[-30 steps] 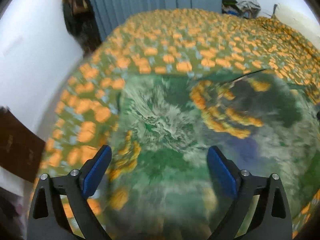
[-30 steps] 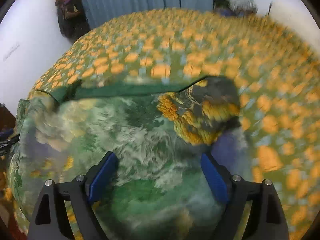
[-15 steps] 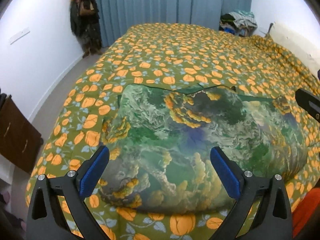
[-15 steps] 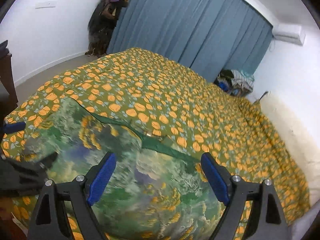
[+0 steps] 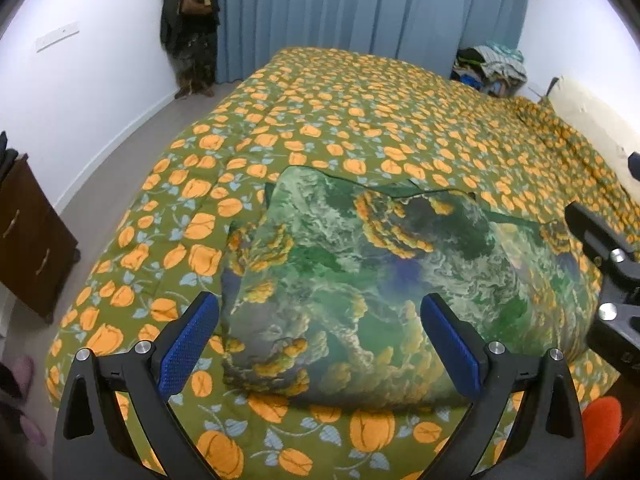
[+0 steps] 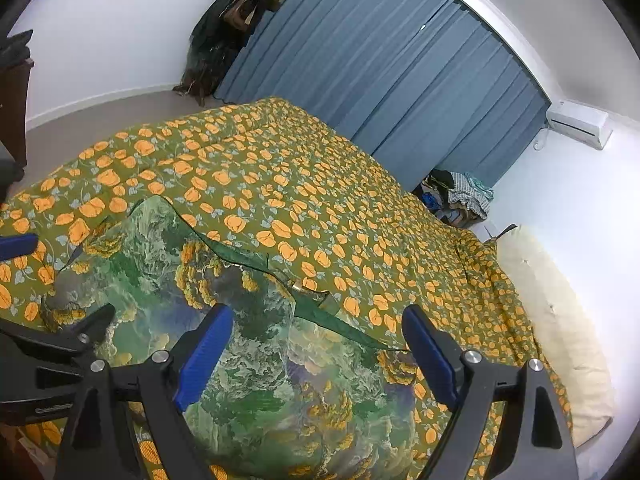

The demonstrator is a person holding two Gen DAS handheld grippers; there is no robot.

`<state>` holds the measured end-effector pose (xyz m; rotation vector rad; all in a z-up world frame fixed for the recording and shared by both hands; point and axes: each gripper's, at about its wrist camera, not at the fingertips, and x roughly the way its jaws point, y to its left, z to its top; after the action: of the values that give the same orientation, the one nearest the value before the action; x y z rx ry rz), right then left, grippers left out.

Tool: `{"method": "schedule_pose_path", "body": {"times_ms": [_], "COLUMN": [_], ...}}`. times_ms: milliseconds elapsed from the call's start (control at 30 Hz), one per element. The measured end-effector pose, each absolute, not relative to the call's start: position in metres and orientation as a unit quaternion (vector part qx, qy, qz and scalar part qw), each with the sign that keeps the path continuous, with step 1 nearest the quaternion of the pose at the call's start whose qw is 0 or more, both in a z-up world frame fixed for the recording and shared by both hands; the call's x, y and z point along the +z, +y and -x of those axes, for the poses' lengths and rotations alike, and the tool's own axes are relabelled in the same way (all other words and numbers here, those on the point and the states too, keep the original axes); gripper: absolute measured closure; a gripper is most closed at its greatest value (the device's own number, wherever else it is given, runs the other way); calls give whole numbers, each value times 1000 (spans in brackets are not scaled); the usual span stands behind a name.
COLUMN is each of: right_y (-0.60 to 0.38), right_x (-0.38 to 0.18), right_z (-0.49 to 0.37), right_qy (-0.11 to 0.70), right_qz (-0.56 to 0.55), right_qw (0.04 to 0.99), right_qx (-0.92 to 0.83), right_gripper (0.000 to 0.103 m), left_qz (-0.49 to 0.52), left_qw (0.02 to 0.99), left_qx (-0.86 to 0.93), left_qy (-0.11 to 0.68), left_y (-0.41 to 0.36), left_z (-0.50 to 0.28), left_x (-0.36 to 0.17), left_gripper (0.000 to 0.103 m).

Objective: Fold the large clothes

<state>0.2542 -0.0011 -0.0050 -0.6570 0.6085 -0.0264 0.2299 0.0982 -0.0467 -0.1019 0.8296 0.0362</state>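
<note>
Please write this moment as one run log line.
garment: folded, on bedspread | left gripper: open, empty | right gripper: open, empty

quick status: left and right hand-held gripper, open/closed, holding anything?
Left hand-held gripper: open, empty, above the folded green marbled-print fabric garment.
Right hand-held gripper: open, empty, above the same garment.

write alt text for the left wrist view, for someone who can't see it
A folded green marbled garment with orange floral patches lies on a bed's olive quilt printed with orange flowers. The open blue-padded left gripper hovers over it, holding nothing; blue curtains hang behind.
</note>
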Motion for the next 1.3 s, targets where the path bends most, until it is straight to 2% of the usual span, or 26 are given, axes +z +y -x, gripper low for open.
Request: {"method": "schedule_pose_path", "body": {"times_ms": [767,1033,1300], "right_y": [0,-8,-6], "right_x": [-9,-9,-15], "right_z": [-273,-284,-292], "right_qy": [321,348,392], "right_qz": [331,307,264], "right_qw": [886,885,881], "right_qx": [-46,-40,7], "right_gripper": [15,15,15], "left_qz": [88,172,180], "left_qw": [900,917,926], "left_qx": [13,-43,-57], "left_qy": [427,357,328], "left_y": [101,116,122], "left_z": [-231,-208,-199], "left_x": [-67,-31,-9], "left_gripper": [2,2,2]}}
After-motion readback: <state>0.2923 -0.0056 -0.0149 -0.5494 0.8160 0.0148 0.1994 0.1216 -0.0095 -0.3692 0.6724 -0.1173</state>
